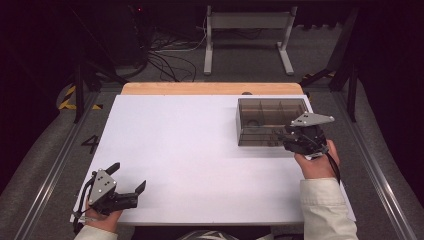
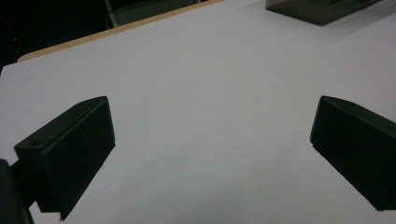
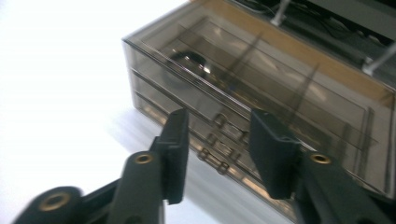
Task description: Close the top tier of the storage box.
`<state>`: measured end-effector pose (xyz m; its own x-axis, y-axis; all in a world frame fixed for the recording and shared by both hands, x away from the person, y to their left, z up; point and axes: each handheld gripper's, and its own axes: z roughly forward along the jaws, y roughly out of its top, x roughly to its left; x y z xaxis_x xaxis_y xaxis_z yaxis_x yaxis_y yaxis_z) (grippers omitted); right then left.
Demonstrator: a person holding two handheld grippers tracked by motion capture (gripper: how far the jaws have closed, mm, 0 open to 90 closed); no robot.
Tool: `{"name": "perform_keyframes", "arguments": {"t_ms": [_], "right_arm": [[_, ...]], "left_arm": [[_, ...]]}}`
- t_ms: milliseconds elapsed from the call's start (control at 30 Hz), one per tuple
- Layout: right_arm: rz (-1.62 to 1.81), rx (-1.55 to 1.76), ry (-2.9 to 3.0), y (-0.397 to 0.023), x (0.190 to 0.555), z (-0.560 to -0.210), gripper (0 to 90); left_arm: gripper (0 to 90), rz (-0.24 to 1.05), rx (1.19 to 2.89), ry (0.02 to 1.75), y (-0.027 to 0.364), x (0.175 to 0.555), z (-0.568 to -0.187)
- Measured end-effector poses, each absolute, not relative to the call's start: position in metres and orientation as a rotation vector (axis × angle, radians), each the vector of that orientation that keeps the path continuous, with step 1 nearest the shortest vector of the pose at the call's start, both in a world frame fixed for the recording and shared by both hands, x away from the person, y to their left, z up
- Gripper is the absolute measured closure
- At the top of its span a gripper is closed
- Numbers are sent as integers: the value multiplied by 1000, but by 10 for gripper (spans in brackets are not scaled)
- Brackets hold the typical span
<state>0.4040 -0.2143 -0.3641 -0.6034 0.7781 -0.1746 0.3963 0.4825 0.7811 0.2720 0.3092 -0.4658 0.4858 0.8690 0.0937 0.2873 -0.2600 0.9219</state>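
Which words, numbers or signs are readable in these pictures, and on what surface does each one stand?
"4": a dark numeral on the grey floor, left of the white table.
Yellow and black hazard stripes, without text, on the floor farther back.
No label is readable on the smoky plastic drawer box or on either tool.

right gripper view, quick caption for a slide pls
Right gripper, jaws parted and empty, faces the handles of a smoky clear drawer box.

We list: white table top open across left and centre; smoked drawer box blocks far right corner.
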Motion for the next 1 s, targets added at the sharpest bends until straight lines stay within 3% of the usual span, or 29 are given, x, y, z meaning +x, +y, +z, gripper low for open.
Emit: {"name": "perform_keyframes", "arguments": {"t_ms": [467,700,1000], "right_arm": [[1149,845,2297,-206,387,-367,262],[1196,845,2330,-205,386,-373,23],[1291,784,2354,-205,383,-389,0]], "left_arm": [[6,770,1793,972,307,273,-466],[6,775,1796,968,308,274,-466],[6,773,1797,968,307,274,-466]]}}
